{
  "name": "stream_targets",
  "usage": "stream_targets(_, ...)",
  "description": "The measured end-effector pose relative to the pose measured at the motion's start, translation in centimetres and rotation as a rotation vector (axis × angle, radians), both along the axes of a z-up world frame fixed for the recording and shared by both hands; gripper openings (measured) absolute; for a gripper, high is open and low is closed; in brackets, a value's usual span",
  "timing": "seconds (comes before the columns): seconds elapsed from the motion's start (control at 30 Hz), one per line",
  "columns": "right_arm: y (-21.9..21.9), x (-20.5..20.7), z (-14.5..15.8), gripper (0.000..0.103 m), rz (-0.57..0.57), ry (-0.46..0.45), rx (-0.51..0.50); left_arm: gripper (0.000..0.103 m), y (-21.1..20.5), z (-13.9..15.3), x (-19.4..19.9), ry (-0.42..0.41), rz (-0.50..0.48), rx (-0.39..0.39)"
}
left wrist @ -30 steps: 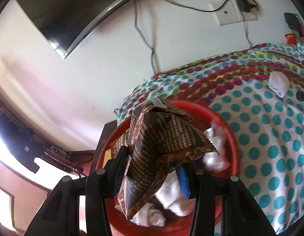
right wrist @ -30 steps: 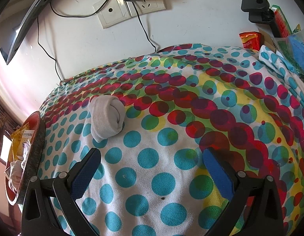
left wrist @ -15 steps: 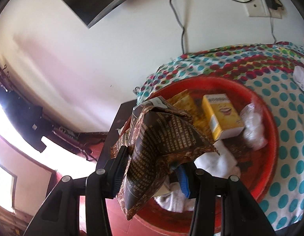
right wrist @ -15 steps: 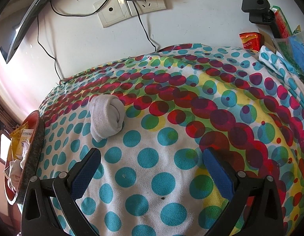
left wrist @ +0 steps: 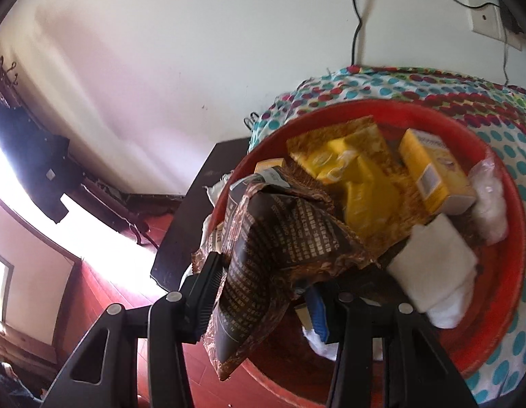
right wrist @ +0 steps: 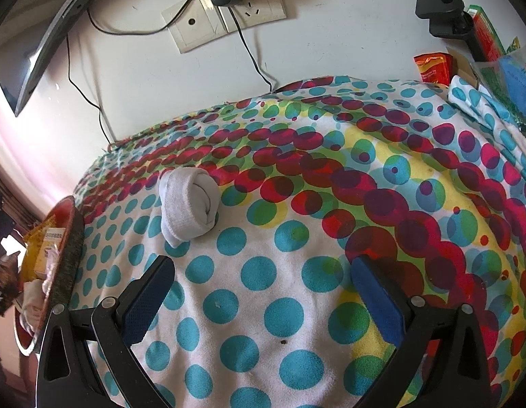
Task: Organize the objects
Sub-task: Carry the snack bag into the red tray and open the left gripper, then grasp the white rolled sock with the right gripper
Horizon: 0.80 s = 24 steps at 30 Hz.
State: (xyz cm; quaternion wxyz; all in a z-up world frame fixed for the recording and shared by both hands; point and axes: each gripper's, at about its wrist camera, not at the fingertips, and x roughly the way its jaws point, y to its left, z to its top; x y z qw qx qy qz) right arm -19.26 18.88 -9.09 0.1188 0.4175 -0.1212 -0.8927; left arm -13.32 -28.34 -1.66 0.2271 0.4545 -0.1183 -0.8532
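Observation:
My left gripper [left wrist: 263,289] is shut on a crumpled brown snack packet [left wrist: 280,238] and holds it over the near left rim of a red basin [left wrist: 514,238]. Inside the basin lie a yellow packet [left wrist: 358,183], a yellow box [left wrist: 433,173], a folded white cloth [left wrist: 436,265] and a clear plastic bag [left wrist: 489,200]. My right gripper [right wrist: 259,292] hangs open over the spotted cloth [right wrist: 297,306], with nothing between its fingers. A rolled white sock [right wrist: 190,204] lies just beyond its left finger. The same basin [right wrist: 64,261] shows at the left edge of the right wrist view.
A wall with sockets [right wrist: 229,20] and cables runs behind the table. A dark screen [right wrist: 35,34] hangs at upper left. Red and green packets [right wrist: 433,66] and a black stand [right wrist: 446,10] sit at the far right. A dark side table [left wrist: 195,210] and red floor lie left of the basin.
My left gripper has carried the brown packet leftward and lower over the basin, so the basin's contents now show to its right. The right gripper and sock have stayed put.

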Motion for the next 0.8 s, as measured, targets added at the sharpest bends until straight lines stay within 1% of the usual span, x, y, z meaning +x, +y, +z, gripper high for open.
stream_targets(0.07,0.1,0.1,0.1,0.103,0.018,-0.005,-0.014,0.047,-0.2,-0.3,-0.3,0.020,-0.009,-0.001)
stream_targets(0.1,0.2,0.1,0.3,0.103,0.021,-0.010,0.000,0.047,-0.2,-0.4,-0.5,0.024,-0.011,0.002)
stream_targets(0.2,-0.1,0.3,1.8,0.103,0.033,0.027,0.033,0.047,0.4,-0.7,-0.9,0.040,-0.018,0.021)
stream_targets(0.3,-2.5,-0.3,3.3,0.103,0.043,0.058,0.078,0.049,2.3,-1.7,-1.4,0.040,-0.065,0.010)
stream_targets(0.33,-3.2,-0.5,3.4,0.103,0.053,0.060,0.095,0.049,3.1,-1.9,-1.6,0.053,-0.065,-0.023)
stream_targets(0.37,-4.0,-0.7,3.5,0.103,0.062,0.065,0.116,0.050,3.5,-1.8,-1.8,0.060,-0.069,-0.038)
stream_targets(0.4,-5.1,-1.1,3.4,0.103,0.067,0.074,0.155,0.052,3.7,-1.9,-2.1,0.064,-0.067,-0.044)
stream_targets(0.47,-6.7,-1.5,3.3,0.103,0.069,0.085,0.227,0.055,3.3,-1.8,-2.6,0.079,-0.053,-0.015)
stream_targets(0.5,-7.6,-1.8,3.1,0.103,0.083,0.084,0.252,0.062,3.1,-1.9,-2.7,0.078,-0.049,0.013)
stream_targets(0.53,-8.3,-2.2,2.9,0.102,0.098,0.079,0.266,0.065,3.1,-2.2,-2.8,0.056,-0.048,0.017)
stream_targets(0.57,-8.8,-2.5,2.6,0.101,0.105,0.068,0.289,0.070,3.3,-2.4,-2.6,0.050,-0.059,0.001)
stream_targets(0.6,-9.2,-2.8,2.5,0.101,0.089,0.065,0.323,0.072,3.5,-2.1,-1.9,0.079,-0.076,-0.019)
stream_targets(0.63,-9.3,-2.9,2.5,0.101,0.075,0.069,0.336,0.073,3.8,-1.5,-0.9,0.142,-0.088,-0.037)
stream_targets(0.7,-9.2,-3.2,2.5,0.099,0.066,0.069,0.326,0.078,3.9,-0.4,0.8,0.223,-0.092,-0.028)
stream_targets(0.73,-9.3,-3.4,2.4,0.095,0.062,0.064,0.324,0.079,3.8,0.3,2.1,0.262,-0.084,-0.009)
stream_targets(0.77,-9.4,-3.6,2.2,0.092,0.062,0.054,0.325,0.079,3.7,0.6,2.7,0.277,-0.078,0.003)
stream_targets(0.8,-9.6,-3.9,1.9,0.084,0.070,0.041,0.328,0.079,3.6,0.9,3.7,0.298,-0.072,0.026)
